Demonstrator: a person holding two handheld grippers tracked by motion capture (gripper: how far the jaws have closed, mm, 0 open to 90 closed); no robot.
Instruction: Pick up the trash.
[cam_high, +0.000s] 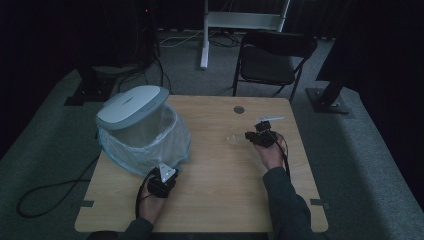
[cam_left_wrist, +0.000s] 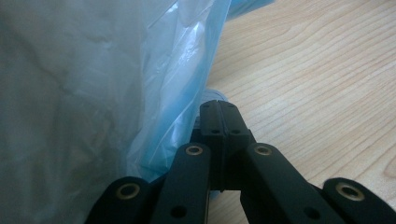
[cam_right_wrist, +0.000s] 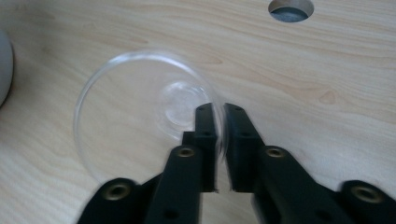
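— Starting with the high view: what stands on the tabletop (cam_high: 215, 200)?

— A grey-lidded bin (cam_high: 134, 107) lined with a pale blue plastic bag (cam_high: 150, 150) sits at the left. The left gripper (cam_high: 167, 173) is at the bag's near edge. The right gripper (cam_high: 256, 134) is well apart at the right, with a clear glass bowl (cam_high: 233, 139) just beside it, faint in this dim picture.

— Left gripper view?

— The black fingers (cam_left_wrist: 211, 122) are pressed together, with a fold of the blue bag (cam_left_wrist: 177, 98) at their tips; the bag's edge looks pinched between them. Bare wood (cam_left_wrist: 317, 84) lies to the right.

— Right gripper view?

— The clear bowl (cam_right_wrist: 135, 107) rests upright on the wood, near a round cable hole (cam_right_wrist: 290, 9). One finger (cam_right_wrist: 205, 128) is inside the rim and the other outside, clamped on the bowl's thin glass wall, with only a narrow slit between them. The bin's grey edge (cam_right_wrist: 4, 70) shows at far left.
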